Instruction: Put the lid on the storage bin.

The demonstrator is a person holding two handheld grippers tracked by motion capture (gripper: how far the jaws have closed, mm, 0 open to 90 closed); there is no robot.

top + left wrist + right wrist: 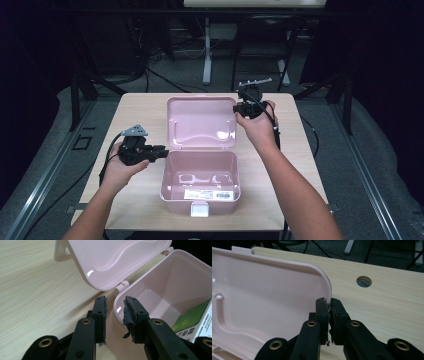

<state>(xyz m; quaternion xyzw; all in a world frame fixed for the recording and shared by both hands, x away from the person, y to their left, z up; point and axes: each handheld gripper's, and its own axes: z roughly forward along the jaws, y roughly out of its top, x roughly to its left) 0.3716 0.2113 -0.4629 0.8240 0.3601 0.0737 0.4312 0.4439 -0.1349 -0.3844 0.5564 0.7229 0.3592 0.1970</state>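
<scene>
A pink plastic box [165,176] stands open on the wooden table, and its lid [200,122] leans back behind it. My left gripper [164,151] is at the box's back left corner. In the left gripper view its jaws [115,302] straddle the box wall [162,285], one outside and one inside, shut on the rim. My right gripper [237,108] is at the lid's upper right corner, and in the right gripper view it [329,302] is shut on the lid's edge [262,295]. A green and white packet [195,320] lies inside the box.
The pale wooden table [140,110] has bare room left and right of the box. A round cable hole [364,281] sits in the tabletop beyond the lid. The box's white latch [199,210] faces the table's near edge. Dark floor, cables and stand legs lie behind.
</scene>
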